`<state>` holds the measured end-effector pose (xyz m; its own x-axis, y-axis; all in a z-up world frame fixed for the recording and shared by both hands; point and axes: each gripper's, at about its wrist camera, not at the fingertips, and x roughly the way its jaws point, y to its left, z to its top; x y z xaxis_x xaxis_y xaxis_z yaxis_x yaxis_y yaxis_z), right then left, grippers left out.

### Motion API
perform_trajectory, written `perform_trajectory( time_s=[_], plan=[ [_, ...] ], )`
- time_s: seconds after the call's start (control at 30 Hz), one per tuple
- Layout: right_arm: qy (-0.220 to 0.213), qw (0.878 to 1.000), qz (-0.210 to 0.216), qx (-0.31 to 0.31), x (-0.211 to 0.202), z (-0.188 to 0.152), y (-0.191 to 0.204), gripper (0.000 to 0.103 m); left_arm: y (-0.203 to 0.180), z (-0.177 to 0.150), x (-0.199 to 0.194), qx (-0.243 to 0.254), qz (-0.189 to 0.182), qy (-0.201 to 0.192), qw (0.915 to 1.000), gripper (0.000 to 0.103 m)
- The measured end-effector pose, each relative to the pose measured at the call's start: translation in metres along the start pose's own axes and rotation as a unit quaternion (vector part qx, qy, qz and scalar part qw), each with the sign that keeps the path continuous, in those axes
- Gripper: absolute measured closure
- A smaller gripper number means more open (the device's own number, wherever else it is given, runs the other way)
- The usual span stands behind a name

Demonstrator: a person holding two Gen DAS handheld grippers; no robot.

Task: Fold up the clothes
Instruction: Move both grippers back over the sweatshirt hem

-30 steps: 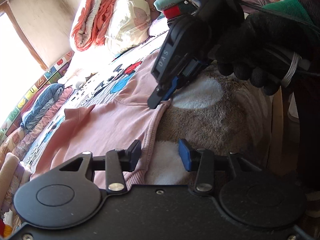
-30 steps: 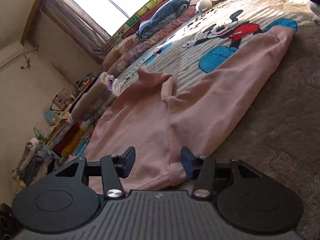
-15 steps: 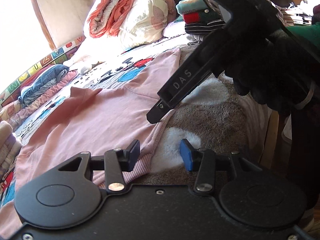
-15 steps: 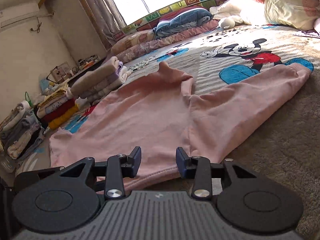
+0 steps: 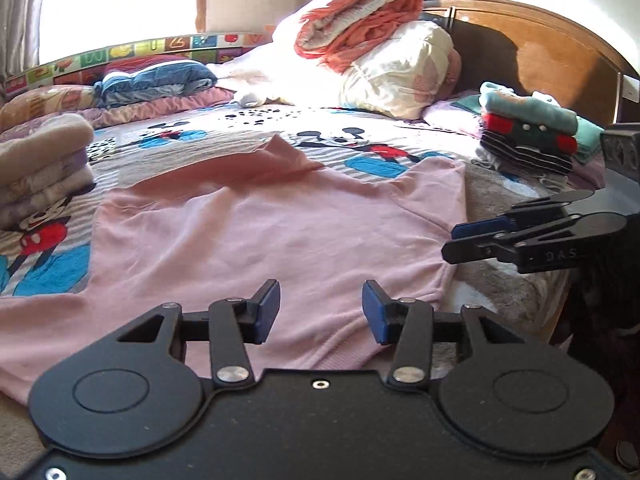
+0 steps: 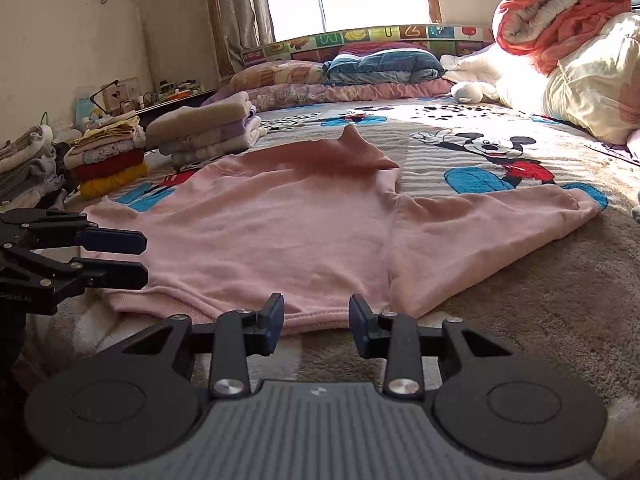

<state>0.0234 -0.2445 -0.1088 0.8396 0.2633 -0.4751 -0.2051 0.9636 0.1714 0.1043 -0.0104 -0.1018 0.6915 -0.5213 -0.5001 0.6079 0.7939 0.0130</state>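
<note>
A pink sweatshirt lies spread flat on the bed, collar toward the window, one sleeve stretched out to the right. My left gripper is open, low over the ribbed hem, nothing between its fingers. My right gripper is open too, right at the hem's edge near the sleeve seam, and is not closed on the cloth. Each gripper shows side-on in the other's view: the right gripper by the hem's right corner, the left gripper by the left corner.
A Mickey Mouse bedspread covers the bed. Folded stacks stand at the far left, beside them a coloured pile, and one by the headboard. A rolled orange blanket on pillows sits at the back.
Both grippers have swung round to face across the bed, side by side at the hem. The right gripper has moved from in front of the left camera to its right.
</note>
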Motion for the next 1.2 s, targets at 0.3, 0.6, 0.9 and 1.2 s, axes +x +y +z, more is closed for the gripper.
perform_trajectory(
  time_s=[0.3, 0.6, 0.9, 1.2],
  plan=[
    [0.029, 0.994, 0.022, -0.106, 0.032, -0.022, 0.046, 0.065, -0.025, -0.031, 0.016, 0.123, 0.053, 0.037, 0.9903, 0.072],
    [0.069, 0.992, 0.017, -0.107, 0.006, -0.021, 0.049, 0.057, 0.009, -0.023, -0.022, 0.105, -0.036, 0.071, 0.9913, 0.058],
    [-0.005, 0.998, 0.046, 0.043, 0.006, 0.026, 0.01, 0.057, 0.082, 0.021, -0.023, -0.082, 0.004, -0.007, 0.9966, 0.058],
    [-0.033, 0.998, 0.024, 0.052, 0.056, 0.086, -0.028, 0.053, 0.143, 0.068, -0.002, -0.192, 0.053, -0.047, 0.9789, 0.058]
  ],
)
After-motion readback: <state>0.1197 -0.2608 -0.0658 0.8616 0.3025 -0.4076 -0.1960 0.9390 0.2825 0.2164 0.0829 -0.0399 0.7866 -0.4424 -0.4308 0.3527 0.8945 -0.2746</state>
